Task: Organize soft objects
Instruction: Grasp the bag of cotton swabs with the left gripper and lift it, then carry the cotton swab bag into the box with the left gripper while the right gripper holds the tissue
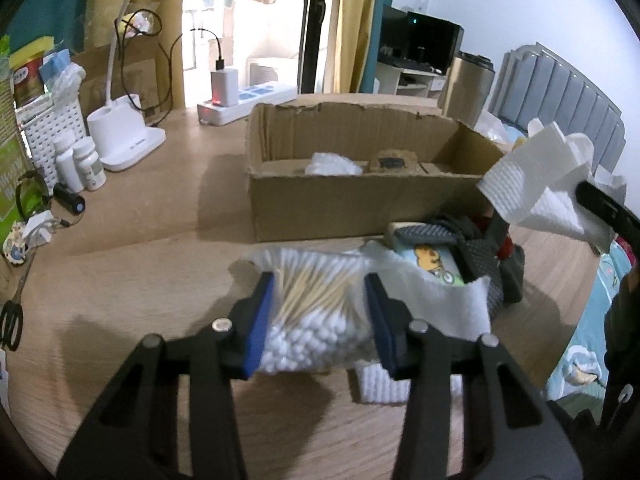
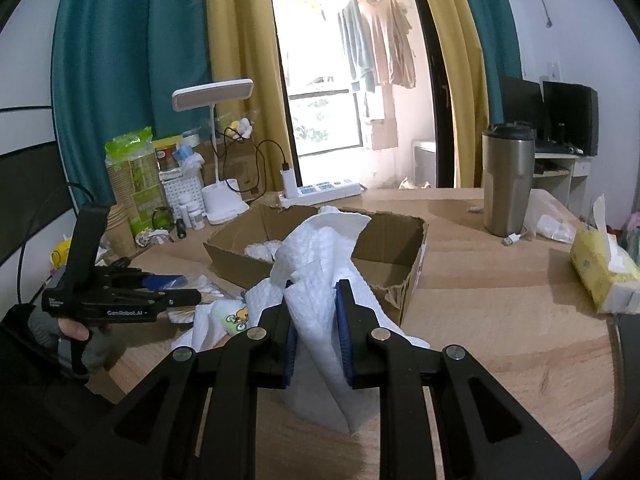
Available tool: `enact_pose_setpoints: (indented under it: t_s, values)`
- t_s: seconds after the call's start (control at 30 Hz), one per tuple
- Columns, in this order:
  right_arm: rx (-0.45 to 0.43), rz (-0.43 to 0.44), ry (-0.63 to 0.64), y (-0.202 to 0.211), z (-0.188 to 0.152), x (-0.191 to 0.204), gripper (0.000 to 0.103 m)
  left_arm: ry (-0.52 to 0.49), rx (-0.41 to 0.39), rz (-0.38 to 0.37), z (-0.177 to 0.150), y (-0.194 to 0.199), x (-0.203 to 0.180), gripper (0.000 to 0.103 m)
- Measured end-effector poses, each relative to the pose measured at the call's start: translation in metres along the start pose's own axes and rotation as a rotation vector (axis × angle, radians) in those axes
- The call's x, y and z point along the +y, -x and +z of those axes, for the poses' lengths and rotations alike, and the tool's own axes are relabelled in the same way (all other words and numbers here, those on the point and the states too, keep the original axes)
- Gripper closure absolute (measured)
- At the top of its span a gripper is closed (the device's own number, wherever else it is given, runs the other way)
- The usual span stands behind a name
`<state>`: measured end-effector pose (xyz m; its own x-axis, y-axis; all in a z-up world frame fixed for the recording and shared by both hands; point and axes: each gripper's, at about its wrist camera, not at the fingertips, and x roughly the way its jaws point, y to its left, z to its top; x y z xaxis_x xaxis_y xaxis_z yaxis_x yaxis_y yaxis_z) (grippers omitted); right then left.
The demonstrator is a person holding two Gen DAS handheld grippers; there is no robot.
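Note:
My left gripper (image 1: 320, 280) is shut on a clear bag of cotton swabs (image 1: 316, 312) just above the wooden table. My right gripper (image 2: 316, 288) is shut on a white paper towel (image 2: 320, 264) and holds it up in front of the open cardboard box (image 2: 384, 240). In the left wrist view the towel (image 1: 532, 184) hangs at the right, over the box's (image 1: 344, 204) right end. The box holds a white bag (image 1: 332, 164) and a small dark item. A cartoon tissue pack (image 1: 432, 260), dark cloth (image 1: 480, 248) and another white towel (image 1: 448, 300) lie by the box.
A white lamp (image 1: 124, 136), pill bottles (image 1: 84, 164), a power strip (image 1: 248, 100) and a white basket stand at the back left. A steel tumbler (image 2: 508, 180) and a yellow tissue pack (image 2: 604, 272) stand on the right. Scissors (image 1: 12, 320) lie at the left edge.

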<state>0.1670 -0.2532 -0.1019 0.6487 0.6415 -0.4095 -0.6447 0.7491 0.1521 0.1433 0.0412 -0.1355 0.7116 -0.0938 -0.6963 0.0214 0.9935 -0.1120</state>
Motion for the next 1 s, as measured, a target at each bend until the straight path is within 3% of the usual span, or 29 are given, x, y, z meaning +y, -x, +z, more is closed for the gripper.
enact_pose_setpoints:
  t_s: [0.47, 1.0]
  values:
    - [-0.034, -0.012, 0.047, 0.006, 0.016, 0.011, 0.083, 0.021, -0.086, -0.02, 0.006, 0.029, 0.011, 0.06]
    - [-0.113, -0.018, 0.094, 0.009, 0.034, 0.017, 0.083, -0.033, -0.225, -0.024, 0.029, 0.06, 0.008, 0.06]
